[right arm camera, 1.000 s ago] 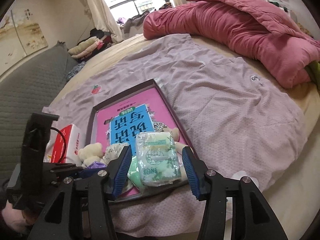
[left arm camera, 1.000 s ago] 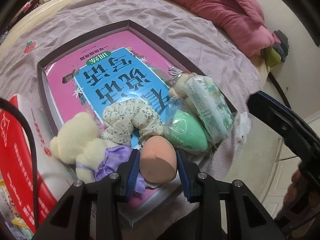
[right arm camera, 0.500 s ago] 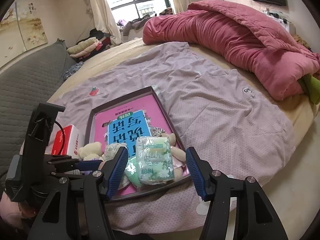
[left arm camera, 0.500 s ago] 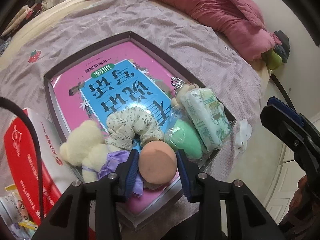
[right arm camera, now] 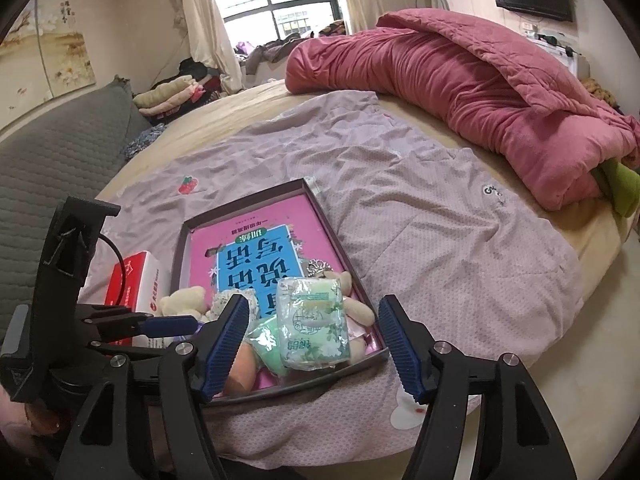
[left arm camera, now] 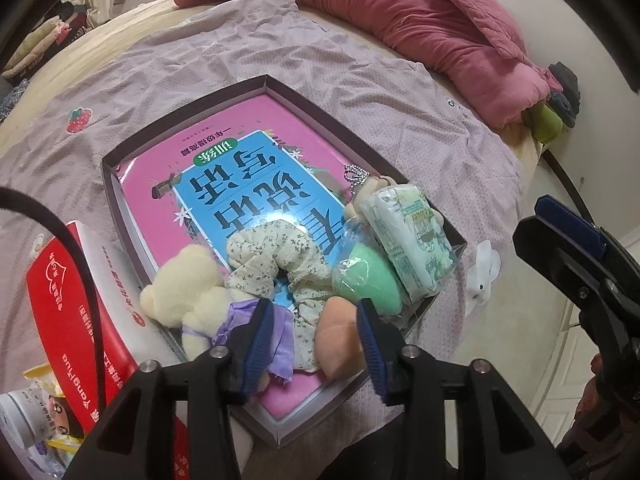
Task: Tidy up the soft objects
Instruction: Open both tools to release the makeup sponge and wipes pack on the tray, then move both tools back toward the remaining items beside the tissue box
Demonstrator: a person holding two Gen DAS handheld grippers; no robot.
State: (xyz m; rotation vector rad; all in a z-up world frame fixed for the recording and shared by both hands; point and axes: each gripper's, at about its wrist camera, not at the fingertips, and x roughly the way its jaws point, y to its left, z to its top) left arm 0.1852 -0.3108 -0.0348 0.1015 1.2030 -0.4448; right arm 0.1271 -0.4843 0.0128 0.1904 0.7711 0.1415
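A dark tray [left arm camera: 280, 88] on the bed holds a pink book and several soft things. Among them are a cream teddy bear [left arm camera: 180, 280], a floral scrunchie [left arm camera: 264, 248], a green sponge in plastic [left arm camera: 368, 276] and a tissue pack [left arm camera: 412, 236]. A peach sponge [left arm camera: 340, 336] lies at the tray's near corner between the jaws of my left gripper [left arm camera: 316, 340]. Those jaws are opening, and the left pad stands clear of the sponge. My right gripper [right arm camera: 312, 344] is also opening, its pads well apart from the tissue pack [right arm camera: 312, 328] lying between them.
A red and white box [left arm camera: 72, 300] lies left of the tray, with a small jar [left arm camera: 24, 416] nearer me. A bundled pink quilt [right arm camera: 460, 92] fills the far right of the bed. The bed's edge and the floor run along the right. A grey padded headboard [right arm camera: 52, 168] stands on the left.
My left jaws have spread off the peach sponge, which now rests in the tray. My right jaws have widened around the tissue pack. Both views have drawn back slightly.
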